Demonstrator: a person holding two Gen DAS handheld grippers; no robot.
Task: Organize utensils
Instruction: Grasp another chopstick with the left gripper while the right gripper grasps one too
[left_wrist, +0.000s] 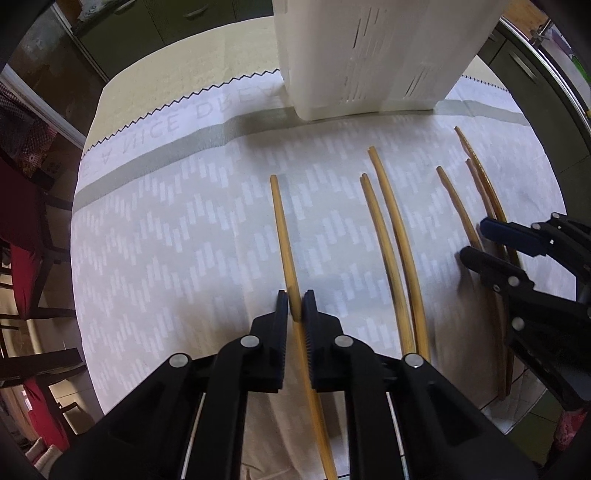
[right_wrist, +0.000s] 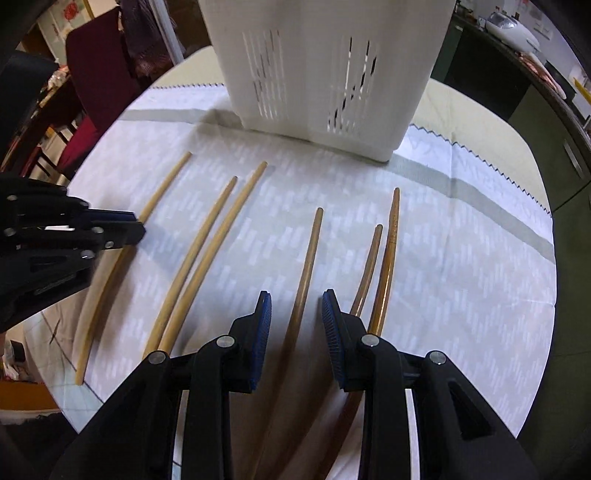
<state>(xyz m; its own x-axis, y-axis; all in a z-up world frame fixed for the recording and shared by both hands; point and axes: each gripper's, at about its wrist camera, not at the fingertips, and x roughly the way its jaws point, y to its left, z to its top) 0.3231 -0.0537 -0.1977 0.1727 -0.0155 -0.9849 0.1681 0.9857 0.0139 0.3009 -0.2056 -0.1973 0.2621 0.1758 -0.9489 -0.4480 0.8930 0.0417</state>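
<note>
The left gripper (left_wrist: 295, 304) fingers are closed on the leftmost chopstick (left_wrist: 282, 229), which lies on the cloth (left_wrist: 166, 240). The right gripper (right_wrist: 295, 314) fingers stand apart over a darker chopstick (right_wrist: 308, 266), not pressing it. The white holder (right_wrist: 325, 74) stands behind on the bench.

The white holder's (right_wrist: 325, 74) top is cut off by the frame.
</note>
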